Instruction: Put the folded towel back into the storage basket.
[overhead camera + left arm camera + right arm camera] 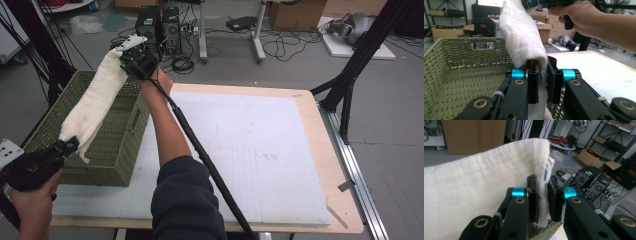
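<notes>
A workshop floor strewn with cables, computer towers and cardboard boxes lies beyond the desk (320,165), whose wooden top carries a large white mat (250,160); at the mat's left edge stands a green woven basket (112,150), open at the top and, as far as the left gripper view shows, with nothing on its floor.

Stretched above the basket is a cream towel (95,102), folded into a long band; its long axis runs from the near left corner of the basket up and away to the far side, sloping upward as it goes. The left gripper (64,146) has the near, lower end, its jaws closed on the cloth with a short tail hanging below; the right gripper (125,56) has the far, higher end, its jaws likewise clamped on a folded edge.

So the towel hangs between the two, directly over the basket's opening; lowering it in looks the likely move, and the left gripper is already nearer the rim.
</notes>
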Tool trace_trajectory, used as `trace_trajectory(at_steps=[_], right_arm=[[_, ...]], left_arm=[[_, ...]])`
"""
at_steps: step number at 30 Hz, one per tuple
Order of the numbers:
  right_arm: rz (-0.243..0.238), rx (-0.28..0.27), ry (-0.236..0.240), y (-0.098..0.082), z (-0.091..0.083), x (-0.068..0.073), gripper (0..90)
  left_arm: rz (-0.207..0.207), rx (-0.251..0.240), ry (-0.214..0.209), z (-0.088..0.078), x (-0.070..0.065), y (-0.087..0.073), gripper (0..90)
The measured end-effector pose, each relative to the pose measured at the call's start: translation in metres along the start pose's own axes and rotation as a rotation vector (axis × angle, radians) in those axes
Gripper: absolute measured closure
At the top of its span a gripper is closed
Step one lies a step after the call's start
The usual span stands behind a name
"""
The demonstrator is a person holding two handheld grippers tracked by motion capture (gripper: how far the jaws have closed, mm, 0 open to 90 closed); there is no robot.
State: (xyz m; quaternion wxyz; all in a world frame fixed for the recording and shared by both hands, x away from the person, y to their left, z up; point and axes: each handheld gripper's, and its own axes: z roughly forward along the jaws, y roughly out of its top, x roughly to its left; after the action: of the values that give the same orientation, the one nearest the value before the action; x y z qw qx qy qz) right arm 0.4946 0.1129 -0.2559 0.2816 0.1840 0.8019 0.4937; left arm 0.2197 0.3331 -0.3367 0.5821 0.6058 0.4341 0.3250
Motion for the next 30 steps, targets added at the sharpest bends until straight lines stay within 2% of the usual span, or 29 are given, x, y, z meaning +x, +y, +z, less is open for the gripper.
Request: trace_trajectory(at_steps=[3, 5, 6, 7, 8, 10, 12, 14, 17, 19, 20, 21, 22, 24, 27, 30], right_arm=[[0.002, 0.012, 0.003, 0.000, 0.010, 0.003, 81.6], [0.008, 0.008, 0.003, 0.001, 0.018, 0.006, 80.9], [0.007, 0.008, 0.002, 0.001, 0.022, 0.008, 79.0], [-0.011, 0.018, -0.024, 0.002, 0.026, 0.011, 73.5], [-0.027, 0.040, -0.039, 0.002, 0.030, 0.014, 64.0], [-0.025, 0.044, -0.047, 0.003, 0.033, 0.017, 54.3], [-0.007, 0.035, -0.053, 0.003, 0.031, 0.017, 47.3], [-0.001, 0.037, -0.042, 0.002, 0.028, 0.015, 46.6], [-0.002, 0.037, -0.032, -0.002, 0.018, 0.014, 45.0], [0.009, 0.035, -0.027, -0.007, 0.011, 0.013, 44.4], [0.013, 0.031, -0.020, -0.010, 0.006, 0.013, 44.2], [0.021, 0.031, -0.008, -0.013, 0.002, 0.012, 43.3], [0.031, 0.029, 0.004, -0.016, -0.003, 0.011, 42.4], [0.053, 0.025, 0.057, -0.023, -0.013, 0.011, 44.1], [0.015, 0.058, 0.095, -0.033, -0.028, 0.010, 44.2], [0.030, 0.058, 0.117, -0.041, -0.045, 0.007, 41.4]], left_arm=[[-0.004, 0.002, 0.013, 0.000, 0.002, -0.001, 81.0], [-0.056, -0.011, 0.044, 0.001, 0.006, -0.001, 78.1], [-0.079, -0.010, 0.058, 0.001, 0.007, -0.001, 71.9], [-0.095, -0.004, 0.070, 0.001, 0.009, -0.001, 62.4], [-0.110, -0.001, 0.082, 0.002, 0.010, -0.001, 52.4], [-0.156, -0.022, 0.097, -0.001, 0.014, -0.001, 45.7], [-0.177, -0.040, 0.109, -0.004, 0.017, -0.001, 42.1], [-0.184, -0.054, 0.113, -0.006, 0.018, 0.000, 39.8], [-0.149, -0.057, 0.120, -0.008, 0.017, 0.001, 39.3], [-0.112, -0.057, 0.114, -0.006, 0.015, 0.001, 38.1], [-0.112, -0.057, 0.114, -0.006, 0.015, 0.001, 37.2], [-0.093, -0.047, 0.091, -0.003, 0.013, 0.000, 36.5], [-0.098, -0.029, 0.067, -0.002, 0.013, 0.000, 35.8], [-0.110, -0.013, 0.036, 0.002, 0.011, -0.002, 33.7], [-0.118, -0.006, 0.011, 0.006, 0.008, -0.002, 26.7], [-0.115, 0.002, -0.040, 0.013, 0.000, -0.001, 23.2]])
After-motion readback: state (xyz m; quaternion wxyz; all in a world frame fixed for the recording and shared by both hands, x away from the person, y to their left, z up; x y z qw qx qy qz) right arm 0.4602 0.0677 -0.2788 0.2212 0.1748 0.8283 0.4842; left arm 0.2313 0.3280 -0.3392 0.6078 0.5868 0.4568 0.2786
